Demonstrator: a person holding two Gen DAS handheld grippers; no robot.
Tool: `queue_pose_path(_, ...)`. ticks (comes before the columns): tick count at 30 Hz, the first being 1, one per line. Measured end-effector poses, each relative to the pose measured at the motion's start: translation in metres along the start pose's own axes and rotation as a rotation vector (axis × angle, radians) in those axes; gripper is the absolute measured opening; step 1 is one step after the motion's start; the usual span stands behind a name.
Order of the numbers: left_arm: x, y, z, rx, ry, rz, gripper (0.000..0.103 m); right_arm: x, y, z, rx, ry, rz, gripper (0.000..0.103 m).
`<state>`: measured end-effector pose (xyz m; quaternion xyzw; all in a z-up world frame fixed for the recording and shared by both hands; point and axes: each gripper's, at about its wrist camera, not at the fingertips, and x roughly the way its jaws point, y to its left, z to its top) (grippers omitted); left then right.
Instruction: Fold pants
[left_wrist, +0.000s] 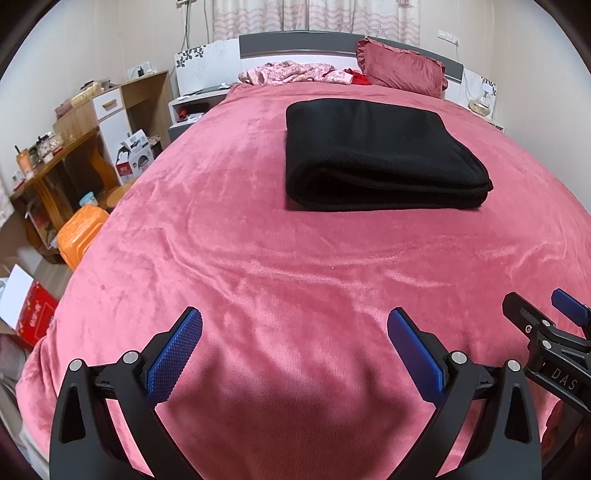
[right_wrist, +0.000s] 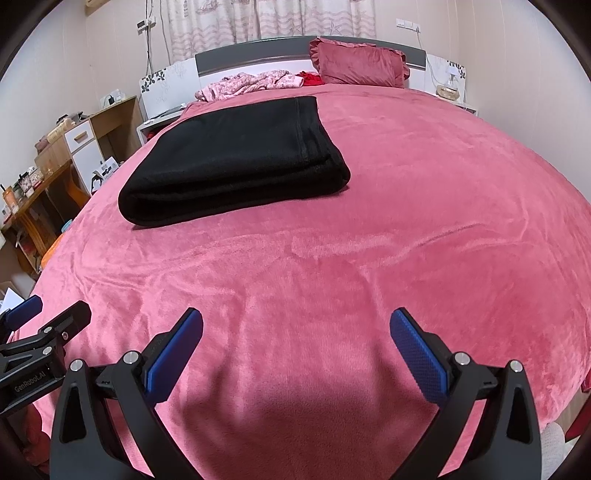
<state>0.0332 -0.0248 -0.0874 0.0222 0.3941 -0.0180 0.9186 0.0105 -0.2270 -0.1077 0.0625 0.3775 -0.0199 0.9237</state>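
Note:
Black pants (left_wrist: 376, 155) lie folded into a thick rectangle on the pink bed cover (left_wrist: 258, 258), in the middle of the bed, well beyond both grippers. They also show in the right wrist view (right_wrist: 236, 155), up and to the left. My left gripper (left_wrist: 295, 332) is open and empty above the cover near the foot of the bed. My right gripper (right_wrist: 295, 332) is open and empty beside it. The right gripper shows at the right edge of the left wrist view (left_wrist: 546, 317). The left gripper shows at the left edge of the right wrist view (right_wrist: 40, 317).
A red pillow (left_wrist: 402, 68) and a crumpled floral cloth (left_wrist: 295, 72) lie at the headboard. Left of the bed stand a wooden desk (left_wrist: 55, 158), an orange stool (left_wrist: 77, 236) and boxes (left_wrist: 33, 317). A nightstand (right_wrist: 450, 92) is at the far right.

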Motion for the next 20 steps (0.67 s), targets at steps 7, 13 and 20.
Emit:
queue_pose_path(7, 0.003, -0.001, -0.001, 0.002, 0.014, -0.003, 0.100, 0.004, -0.001, -0.001, 0.003, 0.011, 0.002, 0.101)
queue_pose_path(13, 0.011, -0.002, -0.002, 0.011, 0.051, -0.009, 0.100, 0.007, -0.002, -0.001, 0.007, 0.023, 0.002, 0.101)
queue_pose_path(20, 0.018, -0.003, -0.004, 0.009, 0.077, -0.006, 0.100, 0.011, -0.004, -0.002, 0.015, 0.038, 0.001, 0.101)
